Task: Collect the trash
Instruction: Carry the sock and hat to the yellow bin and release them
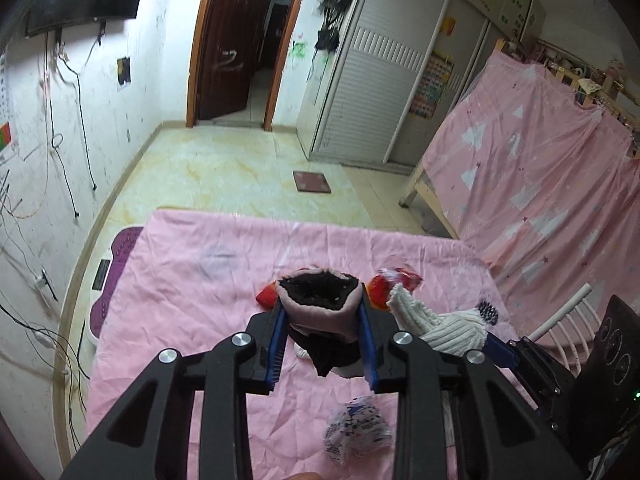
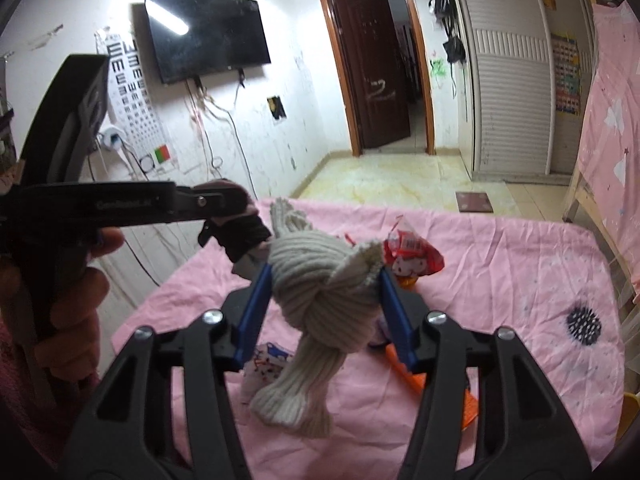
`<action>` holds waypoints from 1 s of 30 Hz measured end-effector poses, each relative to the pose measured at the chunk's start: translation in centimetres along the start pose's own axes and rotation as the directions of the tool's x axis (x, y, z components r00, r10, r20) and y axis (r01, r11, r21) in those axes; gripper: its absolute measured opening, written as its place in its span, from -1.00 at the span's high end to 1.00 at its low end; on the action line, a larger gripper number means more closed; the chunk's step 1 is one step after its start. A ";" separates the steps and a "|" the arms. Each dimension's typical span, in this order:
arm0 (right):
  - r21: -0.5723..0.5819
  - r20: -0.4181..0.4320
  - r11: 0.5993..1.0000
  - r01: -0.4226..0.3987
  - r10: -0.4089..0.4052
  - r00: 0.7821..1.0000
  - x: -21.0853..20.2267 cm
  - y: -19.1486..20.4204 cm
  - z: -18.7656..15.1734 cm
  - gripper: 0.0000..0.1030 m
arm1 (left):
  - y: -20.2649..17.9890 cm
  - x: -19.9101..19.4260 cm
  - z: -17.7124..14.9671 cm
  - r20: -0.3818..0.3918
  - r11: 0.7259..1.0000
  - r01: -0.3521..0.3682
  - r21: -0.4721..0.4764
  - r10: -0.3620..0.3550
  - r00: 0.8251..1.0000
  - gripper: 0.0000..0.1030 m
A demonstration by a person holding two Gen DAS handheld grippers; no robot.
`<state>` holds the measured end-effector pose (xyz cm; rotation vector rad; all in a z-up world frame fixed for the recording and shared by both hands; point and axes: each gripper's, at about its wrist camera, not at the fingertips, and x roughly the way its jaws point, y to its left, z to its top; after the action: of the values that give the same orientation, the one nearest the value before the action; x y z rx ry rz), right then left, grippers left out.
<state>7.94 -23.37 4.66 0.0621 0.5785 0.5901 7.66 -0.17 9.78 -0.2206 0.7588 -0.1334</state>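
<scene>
My left gripper [image 1: 321, 300] is shut on a rolled pink and black sock [image 1: 320, 316], held above the pink sheet [image 1: 192, 280]. My right gripper [image 2: 325, 272] is shut on a cream ribbed sock [image 2: 316, 304] whose cuff hangs down between the fingers. In the right wrist view the left gripper [image 2: 224, 206] is up at the left with its dark sock [image 2: 244, 236]. A red snack wrapper [image 2: 414, 256] lies behind the socks on the sheet. A white printed wrapper [image 1: 356, 436] lies in front, and an orange wrapper [image 2: 412, 380] shows under my right finger.
The pink sheet has a dark dotted patch [image 2: 584, 324] at its right. A pink-curtained wooden frame [image 1: 540, 168] stands to the right, with a white chair [image 1: 568, 320] and a black speaker [image 1: 612, 348] beside it. A purple mat [image 1: 116, 276] lies at the left edge; a wardrobe [image 1: 380, 80] and a door [image 1: 228, 52] are beyond.
</scene>
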 end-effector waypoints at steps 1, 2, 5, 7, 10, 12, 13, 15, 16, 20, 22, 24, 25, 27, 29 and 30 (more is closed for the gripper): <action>0.004 0.008 1.000 0.001 -0.001 1.000 -0.3 -0.2 0.1 -0.01 | -0.3 -0.4 0.2 0.009 1.000 0.002 0.003 -0.002 1.000 0.53; 0.009 0.018 1.000 0.004 -0.004 1.000 -0.8 -0.5 0.1 -0.01 | -0.6 -0.8 0.3 0.016 1.000 0.002 0.009 -0.002 1.000 0.53; 0.030 0.045 1.000 0.008 -0.009 0.999 -2.3 -1.3 0.0 -0.01 | -1.4 -1.5 0.5 0.031 1.000 0.002 0.021 -0.002 1.000 0.53; 0.042 0.063 0.999 0.018 -0.021 0.998 -3.2 -2.0 -0.1 -0.01 | -2.0 -1.9 0.5 0.036 1.000 0.004 0.030 -0.005 0.999 0.53; 0.070 0.091 0.997 0.037 -0.043 0.995 -4.8 -3.7 -0.2 -0.01 | -3.2 -2.2 0.4 0.040 0.999 0.008 0.047 -0.010 0.999 0.53; 0.092 0.106 0.994 0.052 -0.062 0.992 -5.8 -4.8 -0.3 -0.01 | -4.1 -2.1 0.2 0.037 0.998 0.013 0.062 -0.016 0.999 0.53; 0.105 0.114 0.993 0.062 -0.074 0.991 -6.4 -5.5 -0.4 -0.01 | -4.8 -2.1 0.2 0.035 0.997 0.016 0.073 -0.019 0.999 0.53; 0.126 0.130 0.988 0.085 -0.101 0.986 -7.6 -6.7 -0.7 -0.01 | -5.7 -1.9 0.1 0.029 0.996 0.024 0.086 -0.027 0.999 0.53; 0.137 0.139 0.986 0.098 -0.117 0.983 -8.3 -7.3 -0.8 -0.01 | -6.4 -1.8 0.0 0.024 0.995 0.030 0.097 -0.032 0.999 0.53; 0.188 0.169 0.967 0.170 -0.202 0.965 -11.4 -10.0 -1.8 -0.01 | -9.4 -1.1 -0.3 0.004 0.989 0.054 0.138 -0.055 0.998 0.53; 0.221 0.175 0.955 0.198 -0.238 0.955 -12.7 -11.6 -2.5 -0.01 | -11.3 -0.5 -0.6 -0.011 0.984 0.069 0.163 -0.068 0.998 0.53; 0.252 0.173 0.937 0.240 -0.288 0.942 -14.0 -13.2 -3.3 -0.01 | -13.3 0.0 -0.9 -0.028 0.978 0.088 0.189 -0.084 0.996 0.53; 0.269 0.168 0.924 0.270 -0.321 0.932 -14.8 -14.1 -3.8 -0.01 | -14.2 0.3 -1.2 -0.034 0.975 0.097 0.201 -0.092 0.995 0.53; 0.297 0.165 0.904 0.308 -0.366 0.916 -16.1 -15.6 -4.8 -0.01 | -15.8 0.7 -1.6 -0.046 0.970 0.113 0.215 -0.106 0.993 0.53; 0.323 0.163 0.885 0.336 -0.402 0.901 -17.5 -17.1 -5.7 -0.01 | -18.0 1.3 -2.2 -0.070 0.964 0.139 0.228 -0.126 0.989 0.53; 0.331 0.161 0.876 0.351 -0.419 0.894 -17.9 -17.6 -6.0 -0.01 | -18.8 1.6 -2.5 -0.078 0.961 0.146 0.234 -0.131 0.988 0.53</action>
<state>1.55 -48.38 4.70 0.2862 0.4324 0.0961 6.34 -19.04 11.55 -0.0393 0.7818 -0.3642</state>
